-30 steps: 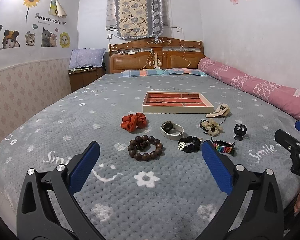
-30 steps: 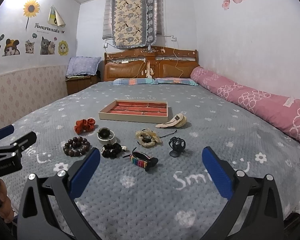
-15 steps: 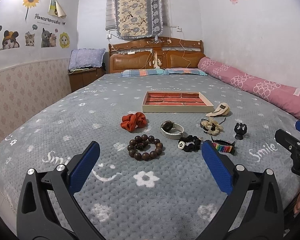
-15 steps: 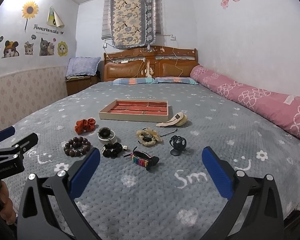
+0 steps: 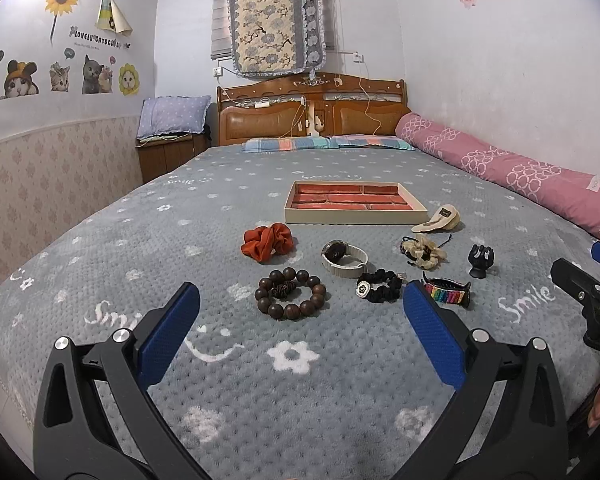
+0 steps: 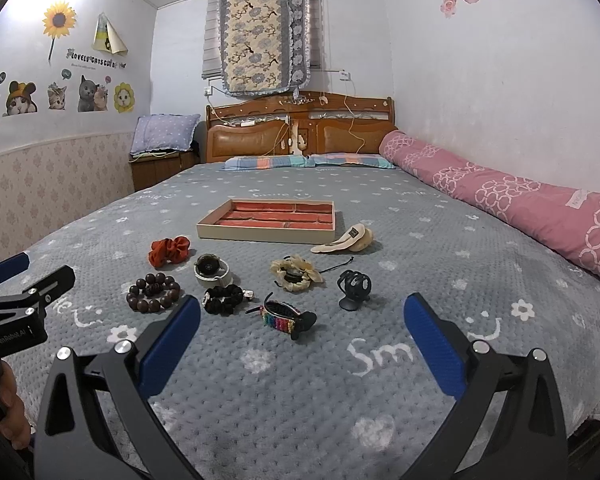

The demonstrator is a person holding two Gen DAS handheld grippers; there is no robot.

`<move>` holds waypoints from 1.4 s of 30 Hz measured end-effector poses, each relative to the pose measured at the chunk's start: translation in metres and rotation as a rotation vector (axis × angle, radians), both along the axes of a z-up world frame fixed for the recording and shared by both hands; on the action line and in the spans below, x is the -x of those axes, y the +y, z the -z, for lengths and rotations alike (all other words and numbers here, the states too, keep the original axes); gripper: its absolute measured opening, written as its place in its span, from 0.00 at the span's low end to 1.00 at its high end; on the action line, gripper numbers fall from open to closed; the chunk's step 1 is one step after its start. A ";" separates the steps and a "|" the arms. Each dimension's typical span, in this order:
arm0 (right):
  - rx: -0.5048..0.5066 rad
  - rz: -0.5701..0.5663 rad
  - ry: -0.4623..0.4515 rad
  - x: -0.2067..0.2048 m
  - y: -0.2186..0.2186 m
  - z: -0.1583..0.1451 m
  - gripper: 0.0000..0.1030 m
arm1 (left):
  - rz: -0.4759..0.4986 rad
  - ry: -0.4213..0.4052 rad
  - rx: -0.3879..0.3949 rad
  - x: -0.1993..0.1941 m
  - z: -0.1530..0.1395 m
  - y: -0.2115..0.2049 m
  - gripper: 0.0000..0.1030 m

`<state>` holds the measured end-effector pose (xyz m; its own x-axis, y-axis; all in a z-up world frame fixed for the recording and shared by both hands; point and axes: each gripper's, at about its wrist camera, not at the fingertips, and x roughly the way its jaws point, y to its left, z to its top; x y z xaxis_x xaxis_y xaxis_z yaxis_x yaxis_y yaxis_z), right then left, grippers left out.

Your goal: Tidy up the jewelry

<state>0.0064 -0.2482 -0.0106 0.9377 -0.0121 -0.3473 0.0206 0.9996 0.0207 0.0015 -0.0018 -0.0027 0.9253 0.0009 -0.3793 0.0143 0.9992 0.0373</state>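
Both the left gripper (image 5: 300, 320) and right gripper (image 6: 302, 322) are held wide, empty. Beyond the fingertips the jewelry is scattered — wooden bead bracelet (image 5: 290, 294) nearest — before the tray (image 5: 354, 203), whose red compartments are seen bare.

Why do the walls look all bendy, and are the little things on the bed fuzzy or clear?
In both wrist views the fisheye lens bows the walls and darkens the corners. In the left wrist view the wooden bead bracelet is sharp under soft, even room light. In the right wrist view the rainbow band is clear too, casting only a faint shadow.
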 end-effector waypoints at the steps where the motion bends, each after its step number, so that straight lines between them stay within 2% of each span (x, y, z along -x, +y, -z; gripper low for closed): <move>1: 0.000 -0.001 -0.001 0.000 0.000 0.000 0.96 | 0.000 0.000 0.001 0.000 0.000 0.001 0.96; 42: 0.000 0.003 0.009 -0.001 -0.009 0.006 0.97 | 0.004 0.011 -0.001 0.000 0.006 0.001 0.96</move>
